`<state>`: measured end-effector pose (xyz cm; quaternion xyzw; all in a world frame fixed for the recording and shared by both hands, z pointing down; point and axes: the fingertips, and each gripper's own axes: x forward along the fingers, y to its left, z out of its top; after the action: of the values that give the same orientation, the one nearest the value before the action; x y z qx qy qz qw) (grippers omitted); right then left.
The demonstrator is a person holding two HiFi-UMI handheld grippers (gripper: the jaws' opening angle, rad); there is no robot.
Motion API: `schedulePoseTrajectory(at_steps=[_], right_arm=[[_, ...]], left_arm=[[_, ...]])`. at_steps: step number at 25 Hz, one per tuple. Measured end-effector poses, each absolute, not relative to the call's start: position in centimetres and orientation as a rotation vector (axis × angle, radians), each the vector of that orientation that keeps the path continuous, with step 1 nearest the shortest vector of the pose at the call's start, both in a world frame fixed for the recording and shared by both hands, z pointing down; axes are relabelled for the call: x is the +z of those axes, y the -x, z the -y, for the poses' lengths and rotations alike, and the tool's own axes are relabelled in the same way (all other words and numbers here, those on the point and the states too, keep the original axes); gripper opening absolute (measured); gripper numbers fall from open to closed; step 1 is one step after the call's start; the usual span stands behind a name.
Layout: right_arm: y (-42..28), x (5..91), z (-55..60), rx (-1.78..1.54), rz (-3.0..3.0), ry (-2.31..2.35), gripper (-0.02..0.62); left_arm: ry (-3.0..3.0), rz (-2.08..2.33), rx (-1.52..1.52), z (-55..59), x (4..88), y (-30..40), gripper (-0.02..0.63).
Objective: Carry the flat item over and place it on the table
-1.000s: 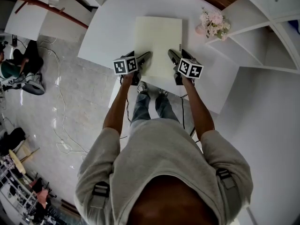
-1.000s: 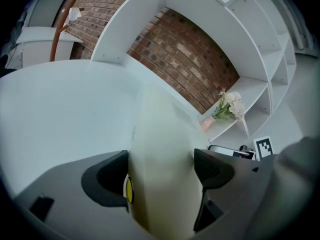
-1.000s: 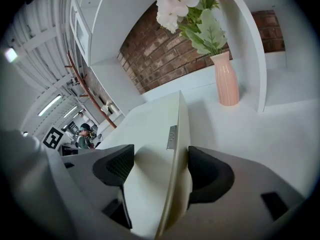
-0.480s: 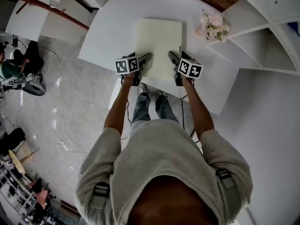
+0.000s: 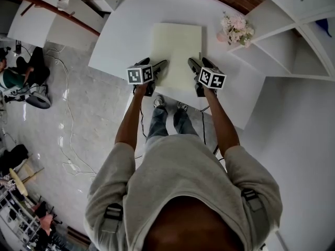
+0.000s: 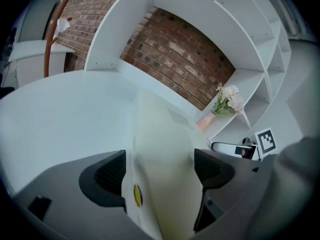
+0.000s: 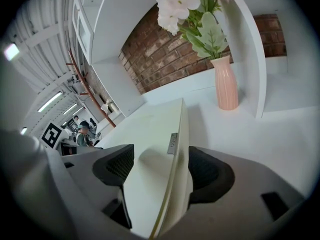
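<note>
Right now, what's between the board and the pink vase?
Nothing: only bare white table lies between the board and the vase. The head view and right gripper view both show it.

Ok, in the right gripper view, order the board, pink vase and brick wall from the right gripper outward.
1. Board, inside the right gripper.
2. Pink vase, ahead on the right.
3. Brick wall, at the back.

Centre of the head view: the pale panel (image 5: 176, 46) has its near corners hidden under the left gripper (image 5: 159, 67) and right gripper (image 5: 198, 65). Its edge label (image 7: 173, 143) is too small to read.
</note>
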<state>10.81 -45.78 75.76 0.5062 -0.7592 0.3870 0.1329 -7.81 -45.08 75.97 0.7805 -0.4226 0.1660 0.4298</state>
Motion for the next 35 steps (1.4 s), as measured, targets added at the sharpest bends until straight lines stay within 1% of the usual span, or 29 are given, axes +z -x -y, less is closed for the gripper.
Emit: schedulePoseTrajectory(at_steps=[6,9,10,12,15,17,18,20,21,23,26,27,29,35], right_arm=[[-11.5,73.0,45.3,1.014,2.255,-1.487,0.354],[-11.4,71.7,44.7,1.007,2.293,-1.492,0.343],[-11.3,71.2,44.4,0.991,2.307,-1.491,0.33],[-11.2,70.4,43.7,0.938,2.322,-1.49,0.278],[-11.3,69.9,42.9,0.896,2.318,-1.501,0.234],[-11.3,69.6,42.5,0.873,2.316,-1.512,0.201],[-11.3,69.4,42.3,0.856,2.317,-1.518,0.185],[-11.2,68.7,41.9,0.813,2.32,-1.538,0.143],[-11.2,68.4,41.7,0.793,2.321,-1.549,0.133],[-11.1,67.8,41.3,0.766,2.323,-1.56,0.087],[-10.8,66.8,40.6,0.73,2.335,-1.565,0.055],[-10.7,66.4,40.5,0.709,2.341,-1.563,0.052],[-10.3,65.7,40.2,0.653,2.353,-1.552,0.043],[-9.4,63.5,40.0,0.547,2.382,-1.538,0.03]], left_arm=[[-1.993,1.142,0.362,45.4,73.1,9.2,0.42],[-2.048,1.191,0.37,45.0,71.7,9.5,0.42],[-2.064,1.203,0.365,44.8,71.3,9.6,0.42],[-2.089,1.212,0.343,44.2,70.6,9.6,0.42],[-2.117,1.217,0.324,43.3,69.6,9.3,0.419],[-2.129,1.216,0.311,42.6,69.2,9.1,0.402],[-2.137,1.218,0.301,42.3,68.9,9.0,0.378],[-2.158,1.231,0.274,41.8,68.2,8.9,0.29],[-2.167,1.24,0.259,41.5,67.9,8.9,0.246],[-2.176,1.265,0.233,41.1,67.1,9.1,0.177],[-2.195,1.316,0.238,40.5,66.3,9.6,0.062],[-2.204,1.331,0.249,40.4,66.1,9.8,0.04],[-2.219,1.348,0.258,40.1,65.8,10.1,0.018],[-2.246,1.386,0.251,39.7,64.4,10.9,0.017]])
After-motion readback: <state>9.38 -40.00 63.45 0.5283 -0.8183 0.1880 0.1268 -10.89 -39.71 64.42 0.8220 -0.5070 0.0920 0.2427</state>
